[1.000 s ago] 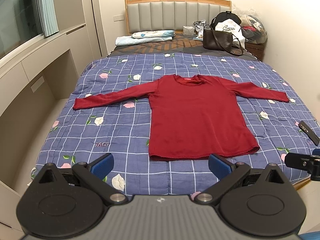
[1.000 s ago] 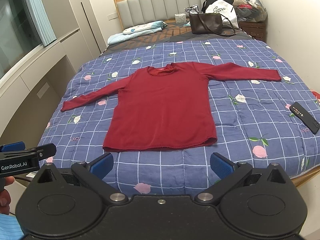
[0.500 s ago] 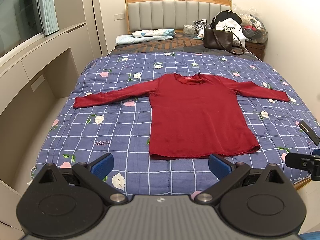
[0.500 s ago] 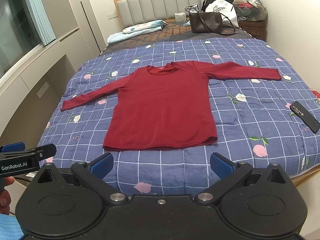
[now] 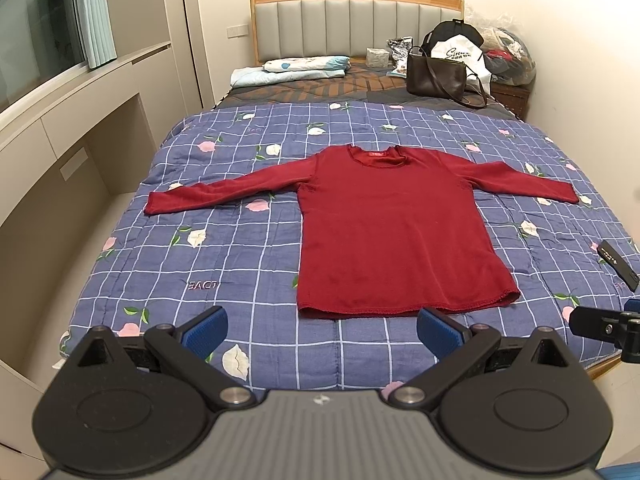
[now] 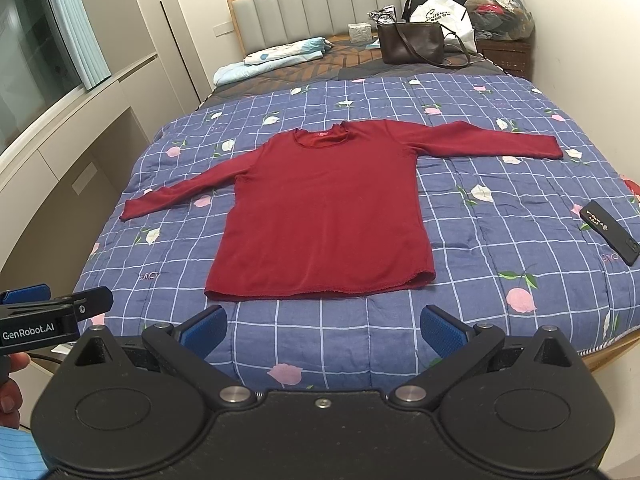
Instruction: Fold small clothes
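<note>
Two hand-held grippers hover at the foot of the bed (image 5: 120, 272), both with blue pads spread wide and nothing between them. Ahead and to the left of the left hand-held gripper (image 5: 322, 326), the left sleeve (image 5: 224, 194) of the red long-sleeved top (image 5: 392, 232) reaches out flat across the checked quilt (image 5: 248, 264); the body of the top lies straight in front, its hem (image 5: 404, 306) just beyond the fingertips, neckline toward the headboard. From the right hand-held gripper (image 6: 324, 328) the same hem sits just ahead, the right sleeve (image 6: 492, 142) stretches away ahead and to the right, and a dark remote (image 6: 610, 232) rests further right on the quilt, apart from the cloth. Nothing is folded yet, so the step in hand looks like the first reach. To do it well, each hand-held gripper should probably go to a sleeve cuff or shoulder on its own side, pinch a single layer without catching the quilt beneath, and carry the sleeve inward across the body, keeping the fabric low and taut so the fold line runs straight along the side seam and the hem stays square.
</note>
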The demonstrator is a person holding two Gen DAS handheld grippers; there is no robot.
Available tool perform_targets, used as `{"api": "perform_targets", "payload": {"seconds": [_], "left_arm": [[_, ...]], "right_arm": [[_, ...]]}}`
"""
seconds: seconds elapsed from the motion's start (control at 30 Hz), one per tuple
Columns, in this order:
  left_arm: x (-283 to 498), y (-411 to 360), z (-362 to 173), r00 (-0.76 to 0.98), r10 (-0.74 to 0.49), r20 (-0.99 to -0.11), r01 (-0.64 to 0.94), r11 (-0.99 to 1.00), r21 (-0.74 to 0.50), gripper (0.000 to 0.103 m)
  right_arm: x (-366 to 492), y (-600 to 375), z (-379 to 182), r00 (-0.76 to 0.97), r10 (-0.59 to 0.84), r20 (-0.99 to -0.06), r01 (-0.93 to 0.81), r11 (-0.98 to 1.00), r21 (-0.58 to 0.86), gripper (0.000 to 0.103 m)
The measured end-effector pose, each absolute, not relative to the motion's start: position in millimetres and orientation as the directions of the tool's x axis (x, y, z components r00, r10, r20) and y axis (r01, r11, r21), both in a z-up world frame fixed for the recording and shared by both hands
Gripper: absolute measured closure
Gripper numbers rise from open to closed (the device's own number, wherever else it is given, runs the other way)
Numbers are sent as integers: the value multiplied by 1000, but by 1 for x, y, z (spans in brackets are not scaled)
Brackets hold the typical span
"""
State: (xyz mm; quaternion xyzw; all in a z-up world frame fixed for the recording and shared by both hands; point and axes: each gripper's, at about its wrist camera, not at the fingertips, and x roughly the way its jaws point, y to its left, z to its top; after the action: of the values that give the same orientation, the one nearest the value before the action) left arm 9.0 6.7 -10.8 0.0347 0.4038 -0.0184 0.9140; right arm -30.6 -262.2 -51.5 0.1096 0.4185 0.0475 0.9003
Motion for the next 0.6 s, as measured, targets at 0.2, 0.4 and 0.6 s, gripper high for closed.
{"api": "perform_targets", "payload": {"seconds": [0.2,0.4,0.6], "left_arm": [[11,5,-13,668,-8,-744,63,997,46,0],[13,7,-14,662,-11,-750,64,997,42,0],[16,8,-14,649,-13,-760,68,997,42,0]], "right_arm": [[-30,-263,-50,644,177,-744,6,971,237,0],[-32,-261,-54,643,177,-745,8,971,238,0],[-27,-260,-58,633,173,-754,11,972,233,0]]}}
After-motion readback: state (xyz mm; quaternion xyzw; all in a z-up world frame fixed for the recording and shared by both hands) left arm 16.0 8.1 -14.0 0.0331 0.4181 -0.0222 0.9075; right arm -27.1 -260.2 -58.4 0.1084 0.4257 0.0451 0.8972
